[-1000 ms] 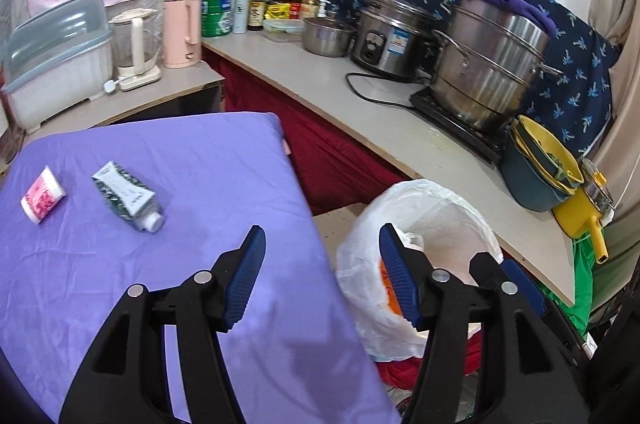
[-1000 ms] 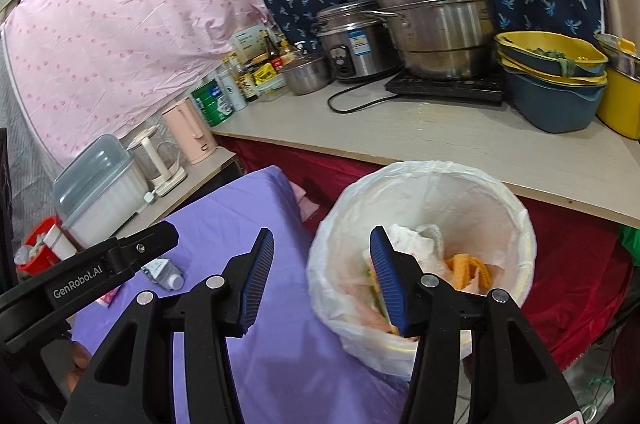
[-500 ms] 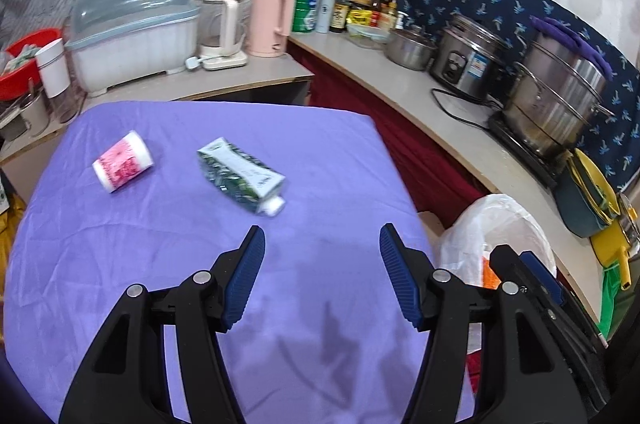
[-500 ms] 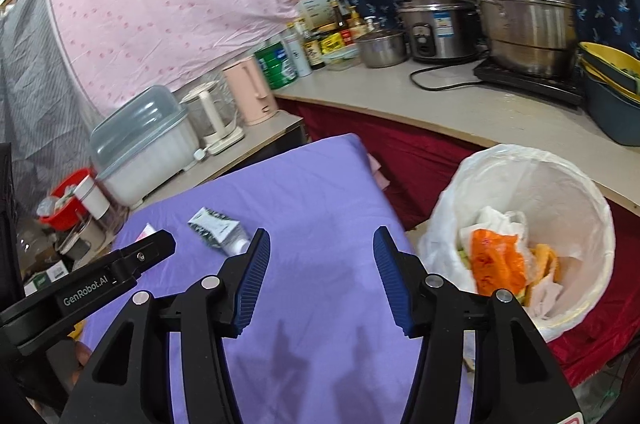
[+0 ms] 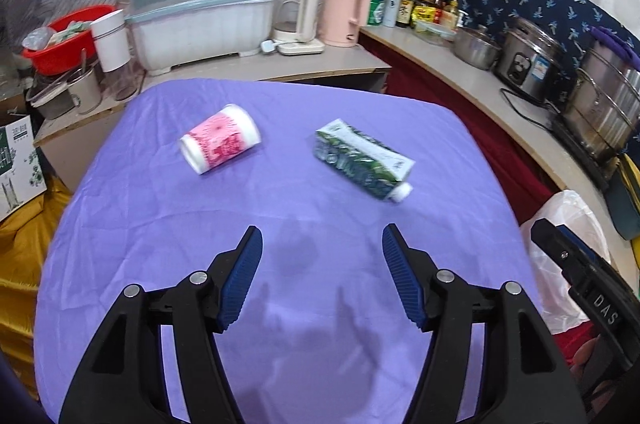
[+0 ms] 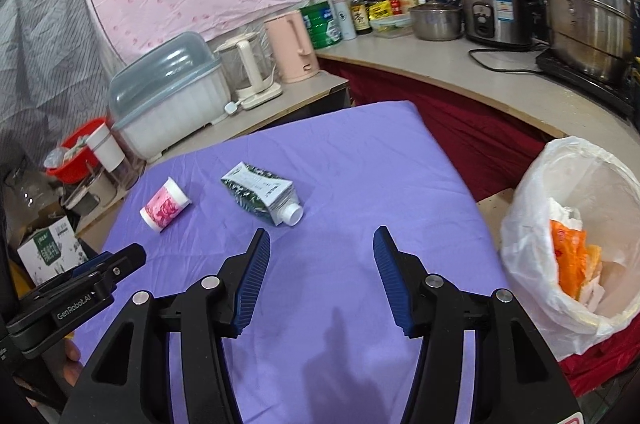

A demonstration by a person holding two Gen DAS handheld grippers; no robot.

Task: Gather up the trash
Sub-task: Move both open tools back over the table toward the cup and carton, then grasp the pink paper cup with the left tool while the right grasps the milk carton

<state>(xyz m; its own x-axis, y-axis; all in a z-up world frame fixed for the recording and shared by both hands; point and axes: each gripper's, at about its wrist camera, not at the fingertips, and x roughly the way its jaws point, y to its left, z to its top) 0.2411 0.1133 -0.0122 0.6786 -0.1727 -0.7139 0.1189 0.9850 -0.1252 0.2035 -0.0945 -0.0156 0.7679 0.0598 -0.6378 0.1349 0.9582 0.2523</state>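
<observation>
While both stand apart over purple cloth, left tool jaws parted, just widened, nothing between, right tool likewise empty, 2 trash pieces ahead on counter, pink cup on its side, crushed carton beside, lined bin at right edge

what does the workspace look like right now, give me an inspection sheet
surface: purple tablecloth, wrinkled.
job's things: pink paper cup and green carton lie on their sides, apart; lined trash bin beside the table holds orange and white waste.
clutter: nothing seen on the cloth.
grippers: left gripper and right gripper above the cloth, jaws open, nothing between them.
cables: black cord on the counter.
surroundings: dish box, pink kettle, rice cooker, steamer pot.
</observation>
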